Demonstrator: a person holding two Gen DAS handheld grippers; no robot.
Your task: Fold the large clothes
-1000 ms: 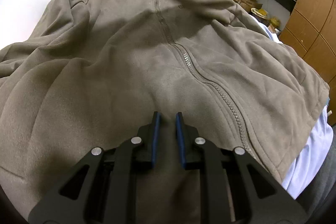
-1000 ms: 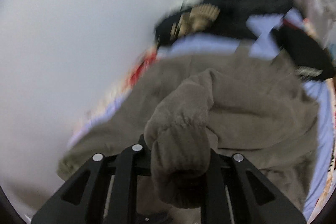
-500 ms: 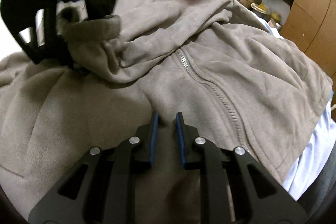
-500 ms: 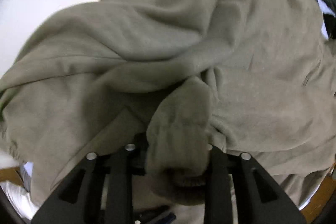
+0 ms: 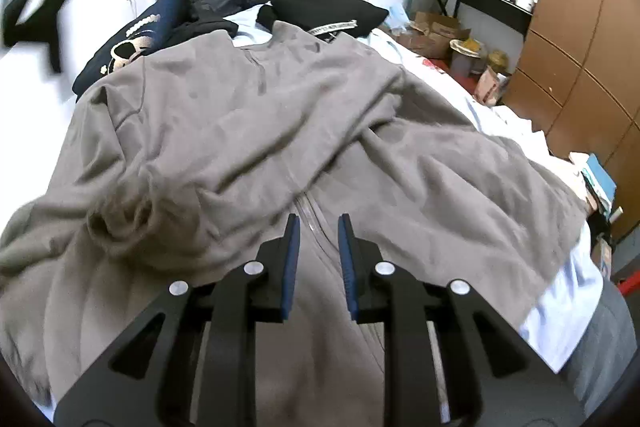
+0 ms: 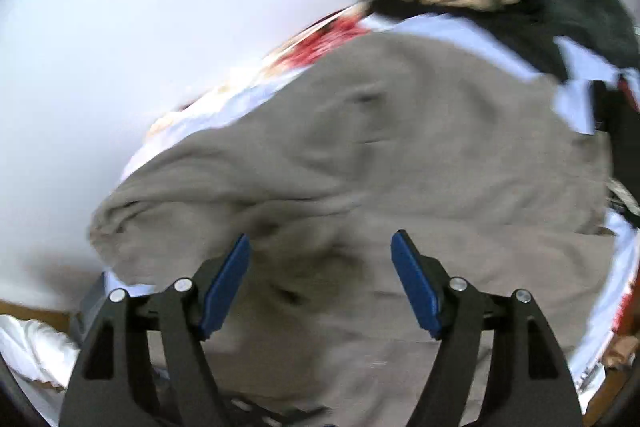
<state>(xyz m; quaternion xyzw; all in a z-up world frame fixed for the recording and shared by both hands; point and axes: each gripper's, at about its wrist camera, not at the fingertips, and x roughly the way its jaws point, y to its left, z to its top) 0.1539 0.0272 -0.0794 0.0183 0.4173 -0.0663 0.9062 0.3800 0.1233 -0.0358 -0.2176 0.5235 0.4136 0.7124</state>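
Below both claws, the grey-brown fleece jacket is lying spread over the bed, its zipper running away from my left claw, whose jaws are standing narrowly apart on nothing. I am watching the sleeve resting folded across the front, left of that claw. My right claw is opening wide, empty, above soft, matte, rumpled cloth. Dark clothes are piled beyond the collar.

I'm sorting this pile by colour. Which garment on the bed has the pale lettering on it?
The navy top at the far left, behind the grey jacket. The black garment beside it shows only a thin pale stripe.
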